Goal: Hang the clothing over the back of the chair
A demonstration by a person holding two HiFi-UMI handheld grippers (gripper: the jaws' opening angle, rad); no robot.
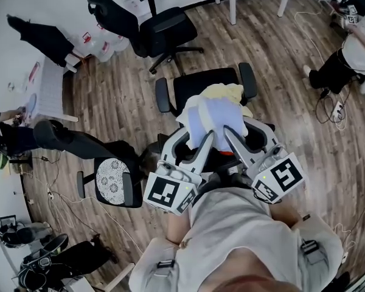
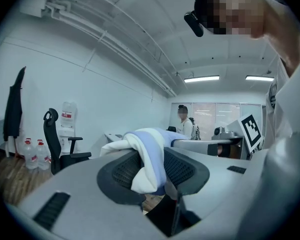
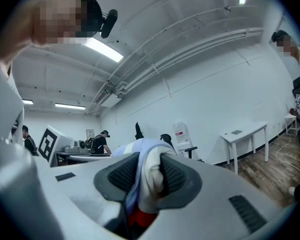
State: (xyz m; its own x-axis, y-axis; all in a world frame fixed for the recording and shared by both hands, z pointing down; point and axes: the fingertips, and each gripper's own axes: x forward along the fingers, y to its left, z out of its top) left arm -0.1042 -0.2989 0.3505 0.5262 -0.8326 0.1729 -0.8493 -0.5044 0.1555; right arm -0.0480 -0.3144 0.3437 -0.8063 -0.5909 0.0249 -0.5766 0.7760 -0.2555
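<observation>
A bundled garment [image 1: 212, 115], pale blue and white with a cream-yellow part at its far side, hangs in the air above a black office chair [image 1: 205, 84]. My left gripper [image 1: 205, 140] is shut on the garment's near left edge, and my right gripper [image 1: 226, 132] is shut on its near right edge. In the left gripper view the blue and white cloth [image 2: 149, 159] is pinched between the dark pads. The right gripper view shows the same cloth [image 3: 149, 179] squeezed between its pads, with a bit of red below it. The chair's back is mostly hidden by the garment.
A second black office chair [image 1: 151, 26] stands further back, and a chair with a patterned white cushion [image 1: 112, 182] is at the left. Water bottles [image 1: 100, 47] stand by the back wall. A seated person [image 1: 347, 56] and floor cables [image 1: 334, 108] are at the right. White table legs [image 1: 232, 2] rise at the back.
</observation>
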